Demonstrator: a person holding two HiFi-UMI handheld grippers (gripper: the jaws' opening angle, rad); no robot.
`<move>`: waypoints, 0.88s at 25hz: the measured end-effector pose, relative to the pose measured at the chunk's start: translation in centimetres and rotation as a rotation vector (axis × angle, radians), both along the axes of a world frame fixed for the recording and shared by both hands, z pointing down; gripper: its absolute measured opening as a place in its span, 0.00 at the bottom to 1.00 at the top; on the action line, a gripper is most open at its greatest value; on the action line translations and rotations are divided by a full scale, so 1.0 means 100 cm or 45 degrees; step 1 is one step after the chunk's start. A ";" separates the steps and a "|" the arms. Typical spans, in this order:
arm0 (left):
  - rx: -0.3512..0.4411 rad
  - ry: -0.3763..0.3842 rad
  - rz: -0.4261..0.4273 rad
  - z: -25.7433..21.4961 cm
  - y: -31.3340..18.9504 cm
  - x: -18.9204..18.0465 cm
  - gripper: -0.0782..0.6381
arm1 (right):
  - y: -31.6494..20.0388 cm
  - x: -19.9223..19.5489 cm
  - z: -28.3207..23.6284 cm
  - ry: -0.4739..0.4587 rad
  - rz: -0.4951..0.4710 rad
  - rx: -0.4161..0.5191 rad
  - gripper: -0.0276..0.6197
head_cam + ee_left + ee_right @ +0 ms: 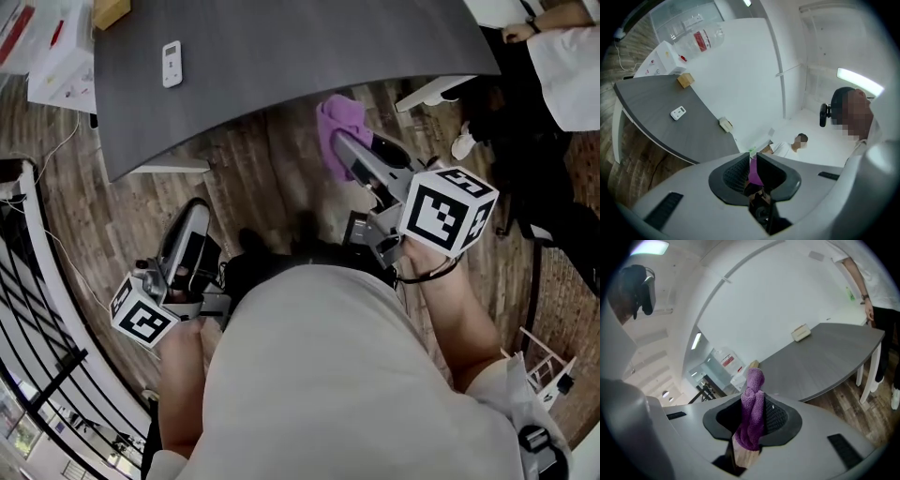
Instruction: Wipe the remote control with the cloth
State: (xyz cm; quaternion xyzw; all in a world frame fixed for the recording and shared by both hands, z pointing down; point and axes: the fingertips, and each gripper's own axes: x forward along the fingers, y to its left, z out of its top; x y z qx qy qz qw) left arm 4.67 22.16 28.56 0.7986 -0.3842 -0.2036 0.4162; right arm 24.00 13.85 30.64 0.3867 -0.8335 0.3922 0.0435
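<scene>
Clamping the purple cloth (755, 380), the right gripper (753, 408) hung over the floor (253, 178) near the grey table (328, 47); the left gripper (753, 161) had its jaws together, empty; the remote control (172, 64) lay on that table, far from both.

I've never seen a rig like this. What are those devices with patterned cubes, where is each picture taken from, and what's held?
A person holds a two-jaw gripper in each hand; the cubes belong to them. One picture looks down from a head camera; the other two look along each gripper's jaws. The right gripper clamps a purple cloth. The left gripper is shut, with a purple sliver in its gap I can't identify. A white remote control lies on the grey table.
</scene>
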 end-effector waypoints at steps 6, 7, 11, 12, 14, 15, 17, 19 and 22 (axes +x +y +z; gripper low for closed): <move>0.075 0.009 0.047 -0.022 0.012 -0.005 0.17 | 0.020 -0.009 -0.031 0.123 -0.014 0.191 0.20; 0.088 0.015 0.049 -0.026 0.016 -0.011 0.17 | 0.023 -0.014 -0.037 0.130 -0.009 0.217 0.19; 0.113 0.085 0.030 -0.034 0.034 -0.042 0.17 | 0.031 -0.041 -0.057 0.120 0.016 0.295 0.19; 0.113 0.108 0.026 -0.035 0.038 -0.048 0.17 | 0.033 -0.045 -0.061 0.118 0.025 0.304 0.19; 0.120 0.140 0.025 -0.040 0.045 -0.056 0.17 | 0.037 -0.049 -0.066 0.112 0.041 0.309 0.19; 0.129 0.149 0.027 -0.043 0.048 -0.059 0.17 | 0.040 -0.052 -0.068 0.109 0.046 0.308 0.19; 0.143 0.160 0.033 -0.045 0.053 -0.064 0.17 | 0.045 -0.056 -0.071 0.107 0.050 0.313 0.19; 0.142 0.173 0.040 -0.043 0.056 -0.067 0.17 | 0.048 -0.060 -0.071 0.112 0.051 0.319 0.19; 0.140 0.193 0.061 -0.040 0.058 -0.066 0.17 | 0.053 -0.063 -0.069 0.123 0.051 0.321 0.19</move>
